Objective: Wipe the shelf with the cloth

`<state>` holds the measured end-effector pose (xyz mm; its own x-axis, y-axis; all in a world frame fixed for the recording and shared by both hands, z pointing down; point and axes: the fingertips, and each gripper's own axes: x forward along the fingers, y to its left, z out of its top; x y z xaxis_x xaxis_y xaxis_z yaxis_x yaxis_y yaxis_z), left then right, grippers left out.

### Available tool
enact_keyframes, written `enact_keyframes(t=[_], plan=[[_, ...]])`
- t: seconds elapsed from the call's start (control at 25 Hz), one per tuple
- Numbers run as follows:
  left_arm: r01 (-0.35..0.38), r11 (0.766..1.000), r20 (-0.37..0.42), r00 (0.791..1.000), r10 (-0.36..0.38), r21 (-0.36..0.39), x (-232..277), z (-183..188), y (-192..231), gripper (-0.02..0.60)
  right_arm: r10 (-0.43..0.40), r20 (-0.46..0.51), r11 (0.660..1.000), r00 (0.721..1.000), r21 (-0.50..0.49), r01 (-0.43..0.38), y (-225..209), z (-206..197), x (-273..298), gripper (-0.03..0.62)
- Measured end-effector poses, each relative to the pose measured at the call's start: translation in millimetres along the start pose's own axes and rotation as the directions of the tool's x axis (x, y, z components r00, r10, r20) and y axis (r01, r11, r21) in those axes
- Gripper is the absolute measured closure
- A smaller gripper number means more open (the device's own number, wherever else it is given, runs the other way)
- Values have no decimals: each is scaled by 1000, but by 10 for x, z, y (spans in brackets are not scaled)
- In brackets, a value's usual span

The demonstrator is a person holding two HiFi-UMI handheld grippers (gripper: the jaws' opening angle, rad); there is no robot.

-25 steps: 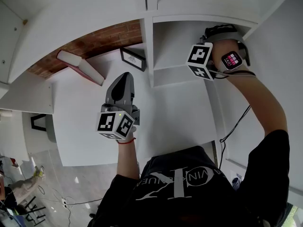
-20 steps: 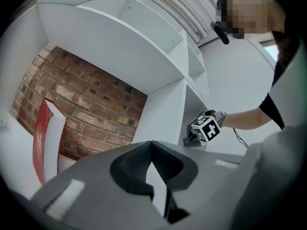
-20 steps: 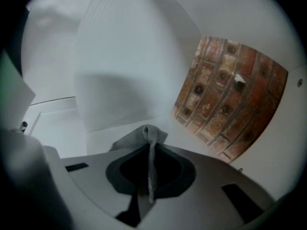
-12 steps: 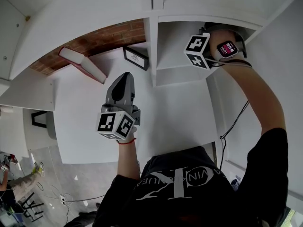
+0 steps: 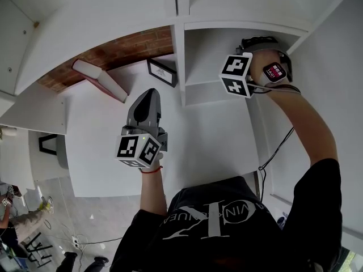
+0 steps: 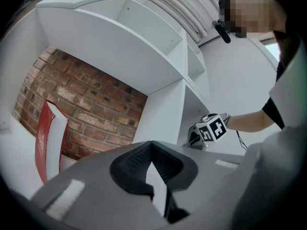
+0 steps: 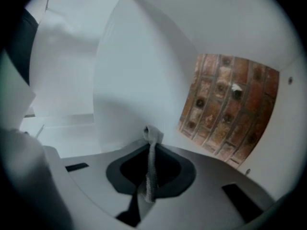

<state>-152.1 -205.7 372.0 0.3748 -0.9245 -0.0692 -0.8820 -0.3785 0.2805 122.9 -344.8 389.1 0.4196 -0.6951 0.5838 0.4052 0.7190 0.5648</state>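
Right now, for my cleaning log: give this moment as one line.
right tool: shut on cloth | in shelf compartment | left tool: shut, empty

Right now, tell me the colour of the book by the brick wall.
Red cover, white pages; the book shows best in the left gripper view.

Setting: a home-like furnished room.
Shelving: a white shelf unit with open compartments spans 9 to 3 o'clock.
Backdrop: an exposed brick wall shows behind it at 11 o'clock.
Decor: a leaning red book and a framed picture, both near 11 o'clock.
Floor: pale floor with loose cables at 8 o'clock.
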Motion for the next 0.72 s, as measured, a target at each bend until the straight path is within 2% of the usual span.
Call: enact_keyframes(t=[0.12, 0.2, 0.28, 0.36, 0.44, 0.6, 0.72], plan=[[8, 1000, -4, 1000, -8, 8, 22, 3, -44, 572, -106, 140, 991, 985, 90, 94, -97, 173, -203, 571], [10, 1000, -4, 1000, -10, 14, 34, 12, -63, 572, -176, 214, 976, 961, 168, 142, -164, 246, -326, 571], [12, 1000, -3, 1000, -12, 20, 41, 29, -83, 572, -229, 293, 952, 928, 267, 151, -200, 293, -456, 571], [16, 1000, -2, 1000, -16, 27, 38, 51, -106, 572, -267, 373, 920, 889, 374, 120, -194, 320, -602, 571], [18, 999, -2, 1000, -18, 32, 25, 72, -126, 572, -309, 450, 873, 838, 483, 62, -181, 340, -748, 571], [10, 999, 2, 1000, -10, 52, -18, 112, -148, 572, -413, 571, 740, 709, 665, -104, -184, 360, -1009, 571], [11, 998, 3, 1000, -11, 62, -39, 133, -162, 572, -479, 595, 654, 645, 732, -189, -173, 309, -1146, 571]])
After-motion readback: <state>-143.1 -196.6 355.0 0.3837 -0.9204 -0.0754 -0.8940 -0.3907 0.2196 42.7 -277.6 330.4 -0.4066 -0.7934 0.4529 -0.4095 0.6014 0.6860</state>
